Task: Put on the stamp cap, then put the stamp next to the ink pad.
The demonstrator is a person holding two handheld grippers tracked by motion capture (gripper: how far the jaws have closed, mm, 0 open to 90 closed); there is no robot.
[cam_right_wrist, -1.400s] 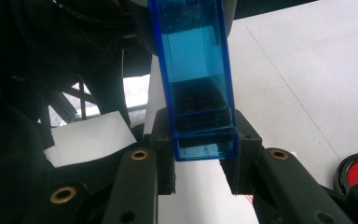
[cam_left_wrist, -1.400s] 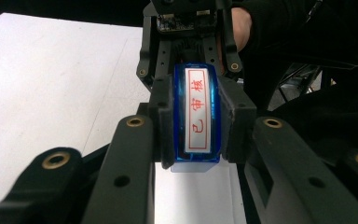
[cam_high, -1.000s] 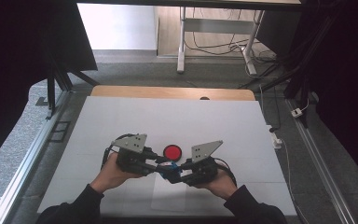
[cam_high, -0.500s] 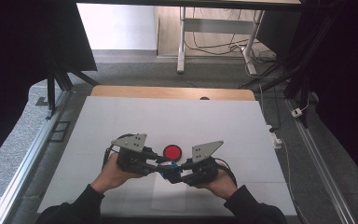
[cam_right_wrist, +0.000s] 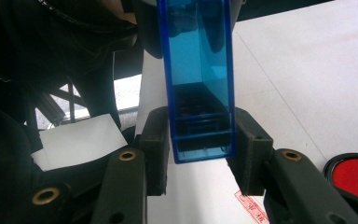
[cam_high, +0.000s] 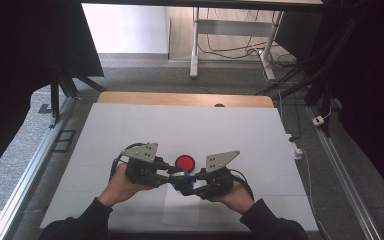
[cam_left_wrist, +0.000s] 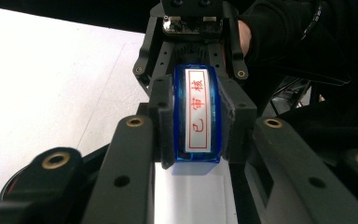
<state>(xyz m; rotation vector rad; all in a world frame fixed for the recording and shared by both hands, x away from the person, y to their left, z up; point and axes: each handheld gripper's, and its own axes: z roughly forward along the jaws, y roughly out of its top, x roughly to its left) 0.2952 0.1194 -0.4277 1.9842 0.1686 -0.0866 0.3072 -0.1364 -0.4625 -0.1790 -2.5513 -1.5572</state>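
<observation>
A blue see-through stamp (cam_high: 182, 181) with a white label in red characters (cam_left_wrist: 196, 112) hangs just above the table between both hands. My left gripper (cam_high: 173, 178) is shut on one end of it (cam_left_wrist: 196, 116). From the opposite side, my right gripper (cam_high: 190, 186) is shut on the clear blue end (cam_right_wrist: 199, 98). The right gripper's body (cam_left_wrist: 193, 28) faces the left gripper's camera. A round red ink pad (cam_high: 185, 162) lies on the table just beyond the stamp, and it peeks in at the edge of the right gripper view (cam_right_wrist: 356, 173).
A white sheet of paper (cam_high: 180, 212) lies under the hands near the table's front edge. It carries a red printed mark (cam_right_wrist: 254, 207). The white table top (cam_high: 190, 130) stretches away behind, with a wooden strip (cam_high: 180, 99) at its far edge.
</observation>
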